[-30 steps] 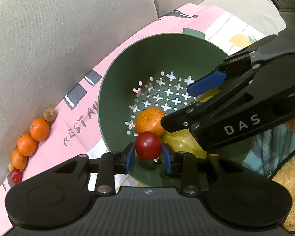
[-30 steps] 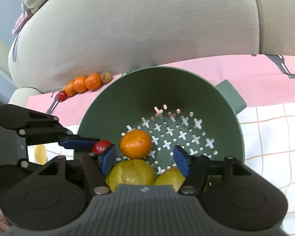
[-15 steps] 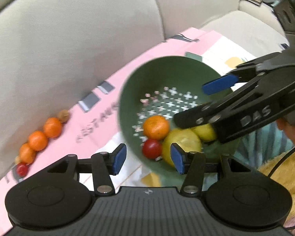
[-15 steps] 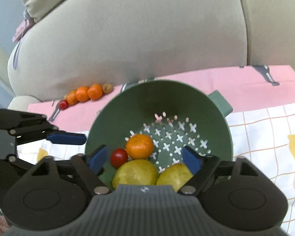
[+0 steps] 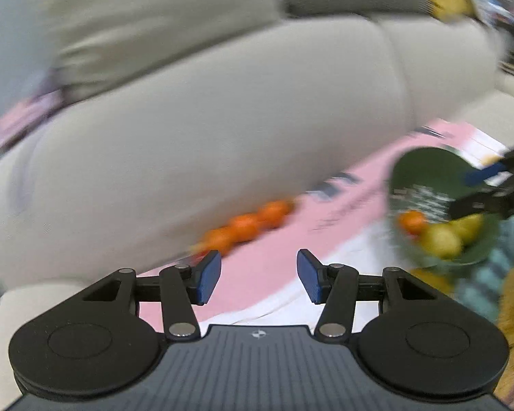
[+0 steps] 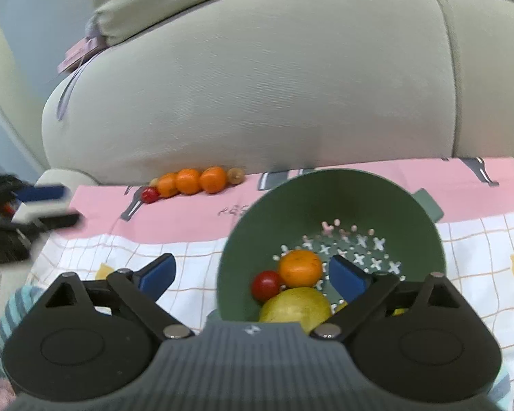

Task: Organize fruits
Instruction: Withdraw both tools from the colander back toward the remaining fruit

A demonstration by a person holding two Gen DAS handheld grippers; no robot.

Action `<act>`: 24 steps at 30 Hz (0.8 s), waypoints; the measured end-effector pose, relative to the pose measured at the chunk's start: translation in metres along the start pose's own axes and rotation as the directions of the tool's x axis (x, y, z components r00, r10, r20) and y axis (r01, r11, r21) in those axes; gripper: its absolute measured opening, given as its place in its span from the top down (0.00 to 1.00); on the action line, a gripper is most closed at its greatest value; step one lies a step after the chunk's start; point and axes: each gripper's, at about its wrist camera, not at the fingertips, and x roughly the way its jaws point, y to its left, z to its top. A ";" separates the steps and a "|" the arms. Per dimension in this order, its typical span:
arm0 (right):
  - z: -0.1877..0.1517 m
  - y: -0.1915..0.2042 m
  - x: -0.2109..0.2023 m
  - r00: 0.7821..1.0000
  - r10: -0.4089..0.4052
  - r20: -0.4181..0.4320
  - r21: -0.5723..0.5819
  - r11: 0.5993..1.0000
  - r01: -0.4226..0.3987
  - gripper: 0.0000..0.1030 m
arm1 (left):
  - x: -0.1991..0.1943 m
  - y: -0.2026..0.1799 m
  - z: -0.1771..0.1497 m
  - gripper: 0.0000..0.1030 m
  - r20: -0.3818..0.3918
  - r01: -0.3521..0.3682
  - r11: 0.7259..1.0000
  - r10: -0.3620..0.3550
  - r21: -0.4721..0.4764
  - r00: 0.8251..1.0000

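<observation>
Fingers of both grippers spread wide, holding nothing.
Left gripper (image 5: 258, 275), blurred view: row of oranges (image 5: 245, 227) mid-frame, green colander (image 5: 438, 205) at right. Right gripper (image 6: 252, 274): red fruit (image 6: 149, 194) and oranges (image 6: 192, 181) upper left of centre; colander (image 6: 329, 205) lower right holds tomato (image 6: 266, 285), orange (image 6: 300, 268), pear (image 6: 294, 308).

Green colander (image 6: 332, 205), cross-shaped holes in base, tilted toward the camera, sits on the pink-and-checked cloth. Inside: one orange mandarin (image 6: 300, 268), small red tomato (image 6: 266, 285) touching its left side, big yellow-green pear (image 6: 294, 306) in front of both, sliver of a second yellow fruit (image 6: 341, 306) beside it. Against the sofa back, well apart from colander: row of three mandarins (image 6: 190, 181), brownish small fruit (image 6: 235, 175) at right end, red tomato (image 6: 149, 194) at left end. Left view blurred; same row (image 5: 246, 227).
</observation>
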 end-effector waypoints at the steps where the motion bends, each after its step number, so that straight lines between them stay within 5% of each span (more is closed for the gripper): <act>1: -0.001 0.004 0.000 1.000 -0.004 -0.002 -0.011 1.000 0.004 0.09 | -0.008 0.014 -0.009 0.41 0.005 -0.034 0.999 0.034 -0.029 0.999; 5: -0.002 0.014 0.007 1.000 -0.015 -0.018 -0.015 1.000 0.015 0.09 | -0.036 0.069 -0.055 0.41 -0.015 -0.191 0.975 0.191 -0.115 0.981; 9: -0.003 0.029 0.012 0.999 -0.024 -0.027 -0.042 0.999 0.023 0.09 | -0.050 0.114 -0.102 0.41 -0.078 -0.343 0.929 0.335 -0.137 0.939; 15: -0.008 0.048 0.016 0.997 -0.066 -0.046 -0.100 0.993 0.062 0.09 | -0.051 0.165 -0.180 0.41 -0.149 -0.566 0.824 0.556 -0.033 0.818; 17: -0.009 0.051 0.017 0.995 -0.091 -0.048 -0.107 0.991 0.086 0.09 | -0.051 0.181 -0.201 0.41 -0.170 -0.594 0.805 0.584 -0.009 0.794; 24: -0.007 0.062 0.025 0.986 -0.155 -0.061 -0.132 0.981 0.146 0.09 | -0.054 0.219 -0.243 0.38 -0.208 -0.627 0.778 0.619 0.035 0.757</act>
